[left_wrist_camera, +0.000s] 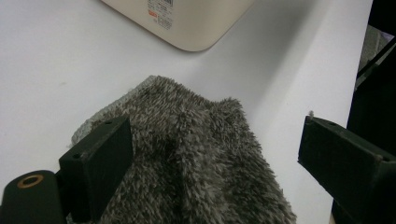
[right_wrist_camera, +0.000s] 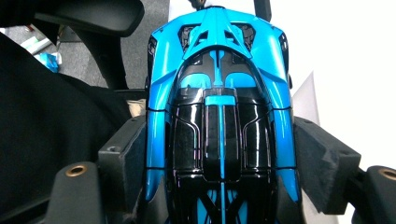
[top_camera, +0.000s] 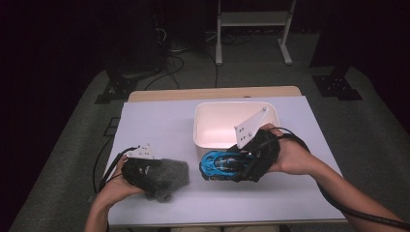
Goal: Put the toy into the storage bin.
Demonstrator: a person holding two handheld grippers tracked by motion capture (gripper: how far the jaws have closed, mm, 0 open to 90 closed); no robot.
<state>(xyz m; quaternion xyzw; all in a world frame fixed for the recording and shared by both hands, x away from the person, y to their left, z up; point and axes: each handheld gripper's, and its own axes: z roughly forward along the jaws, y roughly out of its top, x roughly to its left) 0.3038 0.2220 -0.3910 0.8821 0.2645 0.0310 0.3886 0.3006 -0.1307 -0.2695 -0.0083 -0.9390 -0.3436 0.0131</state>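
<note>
A blue and black toy car (top_camera: 220, 165) (right_wrist_camera: 219, 121) hangs just above the white table, in front of the white bin (top_camera: 212, 137). My right gripper (top_camera: 241, 166) (right_wrist_camera: 219, 163) is shut on it, its black pads pressed against both sides of the car's body. At the left, a grey fluffy cloth (top_camera: 169, 179) (left_wrist_camera: 187, 158) lies bunched on the table. My left gripper (top_camera: 145, 176) (left_wrist_camera: 215, 154) rests over the cloth with its jaws wide apart; the cloth lies between them and the right pad stands clear of it.
The white bin's corner (left_wrist_camera: 187, 28) lies beyond the cloth. The table's white sheet (top_camera: 159, 125) reaches to the far wooden edge. Past the table stand a white frame (top_camera: 254, 29), black stands and cables on the floor.
</note>
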